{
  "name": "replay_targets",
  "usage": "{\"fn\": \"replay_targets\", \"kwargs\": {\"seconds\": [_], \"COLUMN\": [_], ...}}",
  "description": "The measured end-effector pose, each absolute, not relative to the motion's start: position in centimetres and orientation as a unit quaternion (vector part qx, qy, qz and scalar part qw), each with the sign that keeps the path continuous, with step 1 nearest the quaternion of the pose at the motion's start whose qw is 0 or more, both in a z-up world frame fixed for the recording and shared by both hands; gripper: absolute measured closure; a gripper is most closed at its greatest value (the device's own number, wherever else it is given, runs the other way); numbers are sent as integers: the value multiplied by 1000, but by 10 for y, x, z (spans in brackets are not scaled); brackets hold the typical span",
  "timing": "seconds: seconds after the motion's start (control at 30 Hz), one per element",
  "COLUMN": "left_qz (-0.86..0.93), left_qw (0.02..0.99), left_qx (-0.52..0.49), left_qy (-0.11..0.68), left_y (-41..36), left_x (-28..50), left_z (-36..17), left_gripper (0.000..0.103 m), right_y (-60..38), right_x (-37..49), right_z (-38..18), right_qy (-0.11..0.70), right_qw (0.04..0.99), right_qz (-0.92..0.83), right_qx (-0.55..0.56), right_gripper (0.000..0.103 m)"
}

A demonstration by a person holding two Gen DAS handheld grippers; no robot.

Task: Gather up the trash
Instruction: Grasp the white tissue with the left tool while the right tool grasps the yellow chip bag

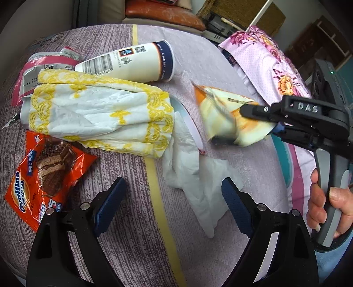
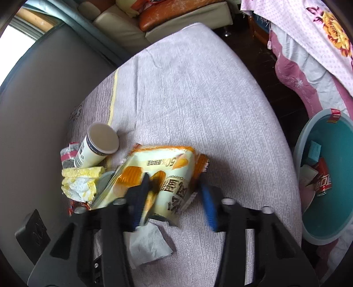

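Note:
Trash lies on a purple-grey cloth. My right gripper [image 2: 174, 198] has its jaws around a yellow-orange snack bag [image 2: 167, 170], which is blurred and looks lifted; it also shows in the left wrist view [image 1: 229, 117] beside the right gripper [image 1: 260, 123]. My left gripper [image 1: 174, 198] is open and empty above a crumpled white tissue [image 1: 194, 176]. A yellow-patterned napkin [image 1: 101, 114], a paper cup [image 1: 132, 61] on its side, an Ovaltine wrapper [image 1: 42, 181] and a red-grey wrapper [image 1: 37, 68] lie to the left.
A teal basin [image 2: 337, 220] holding a red can [image 2: 323, 176] and scraps sits to the right, below the surface. A flowered pink cloth [image 1: 269, 59] drapes at the right. A wall borders the left side. A sofa with an orange cushion [image 1: 163, 13] stands behind.

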State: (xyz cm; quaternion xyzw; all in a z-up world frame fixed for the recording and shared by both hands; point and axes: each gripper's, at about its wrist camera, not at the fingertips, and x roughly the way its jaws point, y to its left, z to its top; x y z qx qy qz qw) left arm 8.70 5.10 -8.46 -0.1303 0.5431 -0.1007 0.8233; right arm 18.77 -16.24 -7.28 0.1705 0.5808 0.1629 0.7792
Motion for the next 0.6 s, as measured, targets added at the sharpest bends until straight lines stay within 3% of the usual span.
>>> {"fn": "replay_targets", "kwargs": {"seconds": [0.07,0.33,0.43,0.47,0.6], "left_qz": [-99,-80,-68,-65,-55], "left_qw": [823,830,834,834,834], "left_qx": [-129,-84,-74,-74,-72], "left_qy": [544,546,543,542,544], "left_y": [44,10,1,1,0], "left_x": [89,92,93,93,92], "left_z": [-84,-86,-85,-85,-84], "left_gripper": [14,19,33,45,70], "right_y": [-164,-189,-201,-205,-220], "right_x": [183,160,147,141,128], "right_z": [-72,-67,-64,-61,-56], "right_qy": [576,565,557,551,541], "right_qw": [783,792,798,803,811], "right_qz": [162,149,142,138,133], "right_qx": [169,179,181,179,182], "right_gripper": [87,88,88,88,88]}}
